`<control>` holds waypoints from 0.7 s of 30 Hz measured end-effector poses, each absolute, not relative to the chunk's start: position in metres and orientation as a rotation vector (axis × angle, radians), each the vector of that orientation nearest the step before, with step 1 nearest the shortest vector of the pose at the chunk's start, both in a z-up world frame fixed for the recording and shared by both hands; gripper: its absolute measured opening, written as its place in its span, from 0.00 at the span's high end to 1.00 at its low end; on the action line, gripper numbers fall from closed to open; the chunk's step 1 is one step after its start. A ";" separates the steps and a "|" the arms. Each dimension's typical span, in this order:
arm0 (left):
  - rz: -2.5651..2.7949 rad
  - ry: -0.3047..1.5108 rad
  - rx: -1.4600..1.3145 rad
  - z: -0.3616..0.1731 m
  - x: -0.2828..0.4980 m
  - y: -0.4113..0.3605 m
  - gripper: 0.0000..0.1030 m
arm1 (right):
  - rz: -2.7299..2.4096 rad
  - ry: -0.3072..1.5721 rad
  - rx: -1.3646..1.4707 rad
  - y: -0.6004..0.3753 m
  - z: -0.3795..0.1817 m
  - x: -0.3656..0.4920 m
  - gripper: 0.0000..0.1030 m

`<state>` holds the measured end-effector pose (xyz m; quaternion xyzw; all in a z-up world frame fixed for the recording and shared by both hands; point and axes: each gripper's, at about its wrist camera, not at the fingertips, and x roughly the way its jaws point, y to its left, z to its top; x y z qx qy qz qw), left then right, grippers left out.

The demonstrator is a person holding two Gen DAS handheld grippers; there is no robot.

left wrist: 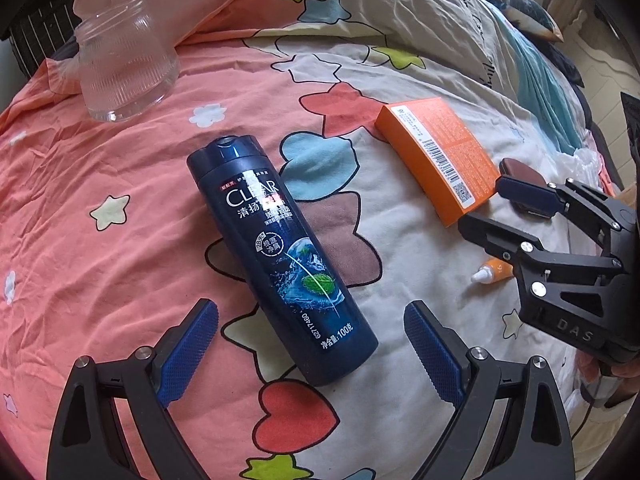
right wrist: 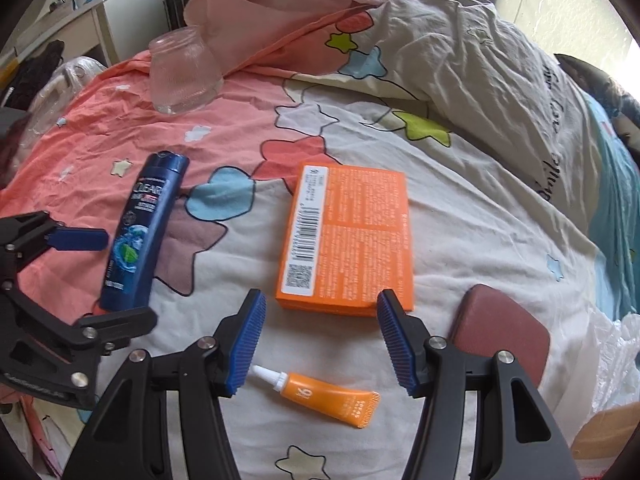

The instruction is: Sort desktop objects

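A dark blue shampoo bottle (left wrist: pixel 280 256) lies on the bedsheet; my left gripper (left wrist: pixel 312 344) is open, its jaws either side of the bottle's lower end, not touching. The bottle also shows in the right wrist view (right wrist: pixel 140 236). An orange box (right wrist: pixel 348 236) lies flat just ahead of my open right gripper (right wrist: pixel 322 332); it also shows in the left wrist view (left wrist: pixel 436 156). A small orange tube (right wrist: pixel 324 398) lies below the right gripper's jaws. A brown flat case (right wrist: pixel 500 332) lies at the right. A clear glass jar (left wrist: pixel 124 60) stands upside down at the far left.
Everything lies on a patterned bedsheet (left wrist: pixel 120 200) with crumpled bedding (right wrist: pixel 460 60) heaped at the back. The right gripper (left wrist: pixel 500 208) shows in the left wrist view. A white plastic bag (right wrist: pixel 616 360) lies at the right edge, a small desk (right wrist: pixel 80 16) at far left.
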<state>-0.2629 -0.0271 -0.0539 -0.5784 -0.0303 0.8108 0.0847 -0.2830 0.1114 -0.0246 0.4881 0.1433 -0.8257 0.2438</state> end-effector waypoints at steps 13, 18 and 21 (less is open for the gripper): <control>2.418 -0.127 -1.747 -0.059 -0.270 -0.032 0.06 | -2.256 0.375 1.357 0.103 -0.026 -0.302 0.48; 2.413 -0.125 -1.749 -0.060 -0.271 -0.031 0.06 | -2.295 0.404 1.363 0.109 -0.027 -0.304 0.48; 2.413 -0.110 -1.747 -0.060 -0.270 -0.030 0.06 | -2.298 0.395 1.363 0.111 -0.027 -0.306 0.45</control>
